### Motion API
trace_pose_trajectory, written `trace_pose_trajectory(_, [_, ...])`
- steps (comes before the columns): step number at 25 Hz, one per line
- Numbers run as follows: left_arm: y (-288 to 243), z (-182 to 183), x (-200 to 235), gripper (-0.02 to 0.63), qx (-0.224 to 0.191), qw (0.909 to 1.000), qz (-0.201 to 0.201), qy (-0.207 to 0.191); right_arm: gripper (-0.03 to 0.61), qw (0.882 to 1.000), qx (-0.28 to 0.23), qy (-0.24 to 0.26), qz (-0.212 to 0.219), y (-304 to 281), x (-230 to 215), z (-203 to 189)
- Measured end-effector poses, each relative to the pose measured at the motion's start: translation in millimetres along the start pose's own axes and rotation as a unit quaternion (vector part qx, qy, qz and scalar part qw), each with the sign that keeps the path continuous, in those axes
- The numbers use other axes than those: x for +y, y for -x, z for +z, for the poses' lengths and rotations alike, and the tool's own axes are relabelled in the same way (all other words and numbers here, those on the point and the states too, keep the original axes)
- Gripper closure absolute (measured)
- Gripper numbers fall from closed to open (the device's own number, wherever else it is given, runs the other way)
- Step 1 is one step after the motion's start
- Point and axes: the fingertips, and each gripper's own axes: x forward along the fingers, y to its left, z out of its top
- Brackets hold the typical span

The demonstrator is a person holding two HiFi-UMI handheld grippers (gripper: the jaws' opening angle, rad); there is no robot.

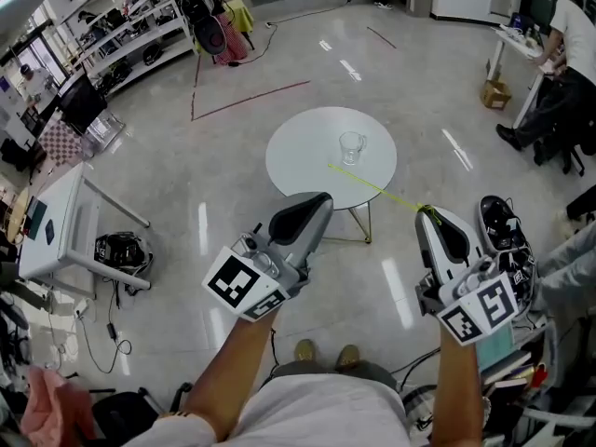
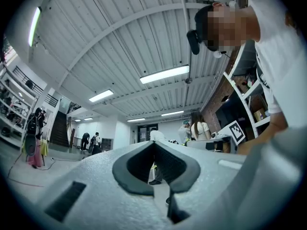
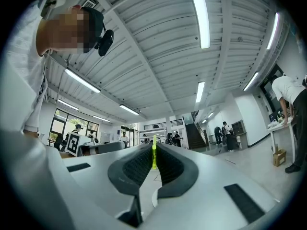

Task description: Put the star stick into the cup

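Note:
A clear glass cup [image 1: 352, 145] stands upright on the round white table [image 1: 298, 161] ahead of me. A thin yellow-green stick [image 1: 377, 188] runs from my right gripper [image 1: 427, 212] up and left, and its far end lies over the table just below the cup; no star shape is discernible. The right gripper [image 3: 154, 145] is shut on the stick [image 3: 154, 156], which rises between its pads in the right gripper view. My left gripper [image 1: 323, 196] hovers at the table's near edge. In the left gripper view the left gripper [image 2: 154, 143] is shut with nothing in it.
A white desk [image 1: 56, 222] stands at the left with a dark helmet-like object [image 1: 121, 250] on the floor beside it. A person [image 1: 563, 63] bends over a desk at the far right. Black gear [image 1: 503, 226] lies near my right hand. Shelving [image 1: 130, 35] lines the back left.

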Motion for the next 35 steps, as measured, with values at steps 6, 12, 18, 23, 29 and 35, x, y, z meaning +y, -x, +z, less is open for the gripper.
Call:
trace_pose_trajectory(6, [-15.3, -2.4, -3.7, 0.598, 0.003, 0.9998, 0.016, -0.010, 0.554, 1.000, 0.000, 0.000, 0.014, 5.4, -20.2, 2.5])
trace_pose_trajectory(12, [-24.9, -8.7, -6.4, 0.598, 0.007, 0.9995, 0.027, -0.018, 0.554, 1.000, -0.002, 0.003, 0.027, 5.6, -35.4, 1.6])
trace_pose_trajectory(18, [-33.2, -9.8, -4.5, 0.598, 0.010, 0.9991, 0.035, -0.021, 0.554, 1.000, 0.002, 0.005, 0.031, 4.7, -50.3, 3.1])
trace_pose_trajectory(23, [-41.4, -14.1, 4.2, 0.598, 0.011, 0.9989, 0.038, -0.024, 0.554, 0.999, 0.004, 0.009, 0.031, -0.6, -60.9, 1.1])
trace_pose_trajectory(29, [-49.0, -22.8, 25.6, 0.598, 0.010, 0.9989, 0.037, -0.025, 0.554, 0.999, 0.010, 0.012, 0.028, -16.1, -71.0, -8.9])
trace_pose_trajectory(35, [-61.8, -31.7, 61.7, 0.598, 0.010, 0.9991, 0.034, -0.024, 0.554, 0.999, 0.018, 0.017, 0.023, -45.6, -87.0, -20.1])
